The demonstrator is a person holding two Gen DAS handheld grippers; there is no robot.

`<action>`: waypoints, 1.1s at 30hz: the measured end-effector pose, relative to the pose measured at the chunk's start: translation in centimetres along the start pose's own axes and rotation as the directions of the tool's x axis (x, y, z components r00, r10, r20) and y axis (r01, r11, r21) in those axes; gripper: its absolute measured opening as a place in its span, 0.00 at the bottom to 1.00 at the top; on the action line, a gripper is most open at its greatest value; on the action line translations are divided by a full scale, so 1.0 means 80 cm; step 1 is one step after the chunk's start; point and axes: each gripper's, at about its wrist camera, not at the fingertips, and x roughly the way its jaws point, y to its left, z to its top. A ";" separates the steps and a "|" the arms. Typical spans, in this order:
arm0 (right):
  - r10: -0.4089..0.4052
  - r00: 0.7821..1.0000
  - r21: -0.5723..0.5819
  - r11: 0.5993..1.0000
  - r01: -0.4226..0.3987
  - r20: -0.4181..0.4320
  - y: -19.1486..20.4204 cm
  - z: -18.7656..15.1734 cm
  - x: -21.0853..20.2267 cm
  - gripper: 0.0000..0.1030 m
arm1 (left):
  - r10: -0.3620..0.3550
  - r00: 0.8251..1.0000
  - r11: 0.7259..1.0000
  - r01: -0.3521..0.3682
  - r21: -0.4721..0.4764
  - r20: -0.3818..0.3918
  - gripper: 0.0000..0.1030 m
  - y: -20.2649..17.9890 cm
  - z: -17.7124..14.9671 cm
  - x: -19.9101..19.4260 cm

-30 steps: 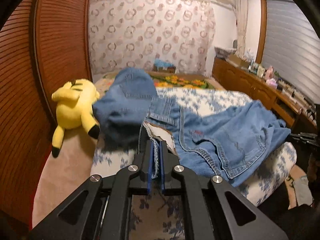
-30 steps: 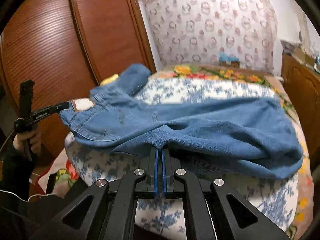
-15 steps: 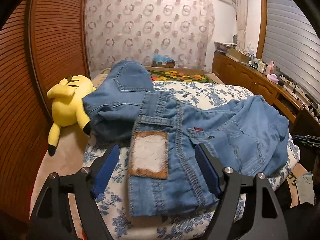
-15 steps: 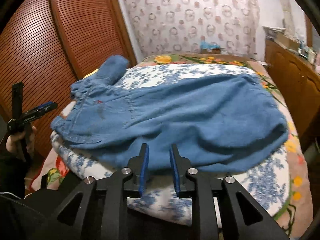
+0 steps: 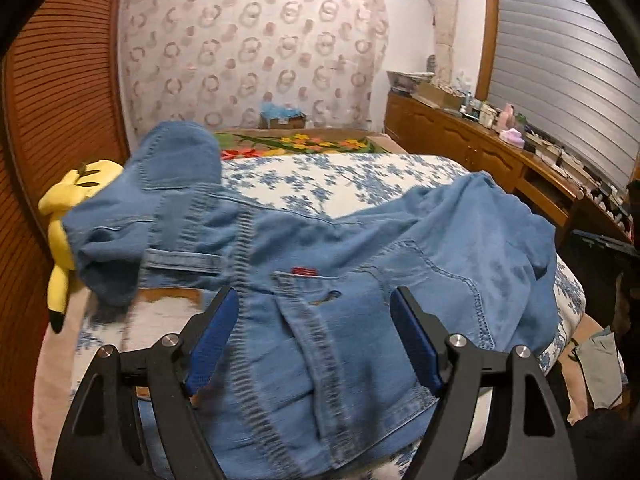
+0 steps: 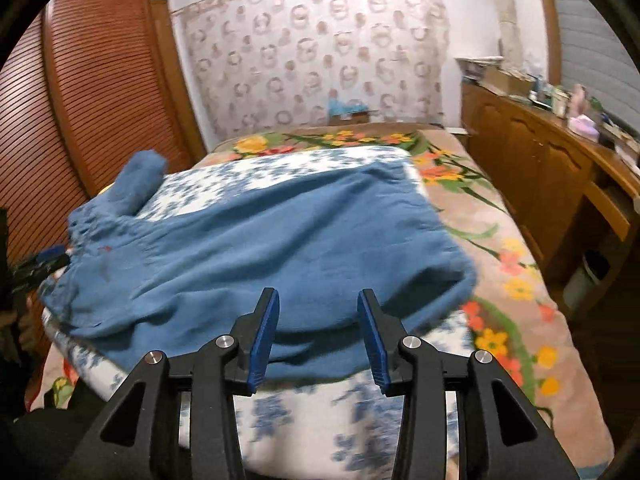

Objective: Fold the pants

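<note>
Blue denim pants (image 5: 328, 264) lie spread across a white, blue-flowered cushion on the bed. In the left wrist view the waistband and back pocket end is nearest, and my left gripper (image 5: 316, 332) is open above it, holding nothing. In the right wrist view the pants (image 6: 260, 248) show their plain leg end, and my right gripper (image 6: 318, 332) is open just in front of the near hem, empty. One part of the pants (image 5: 176, 156) stands up at the far left.
A yellow plush toy (image 5: 68, 216) lies at the left of the cushion, against a brown slatted wardrobe (image 6: 92, 92). A wooden sideboard (image 5: 500, 160) with small items runs along the right. A flowered blanket (image 6: 480, 216) covers the bed beneath the cushion.
Both grippers were shut on the pants one second ago, then opened and let go. The pants dropped flat on the cushion. Both grippers have opened wider and drawn back slightly.
</note>
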 end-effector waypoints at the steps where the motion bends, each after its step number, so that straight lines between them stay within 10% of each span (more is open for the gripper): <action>1: -0.016 1.000 0.010 1.000 0.016 0.000 -0.009 0.002 0.002 0.41 | -0.005 1.000 1.000 0.005 0.005 -0.008 0.76 -0.004 -0.001 0.004; 33: -0.002 0.996 0.189 0.982 0.018 -0.086 -0.045 0.018 0.090 0.42 | -0.069 0.996 0.994 0.072 0.084 -0.048 0.76 -0.064 0.012 0.036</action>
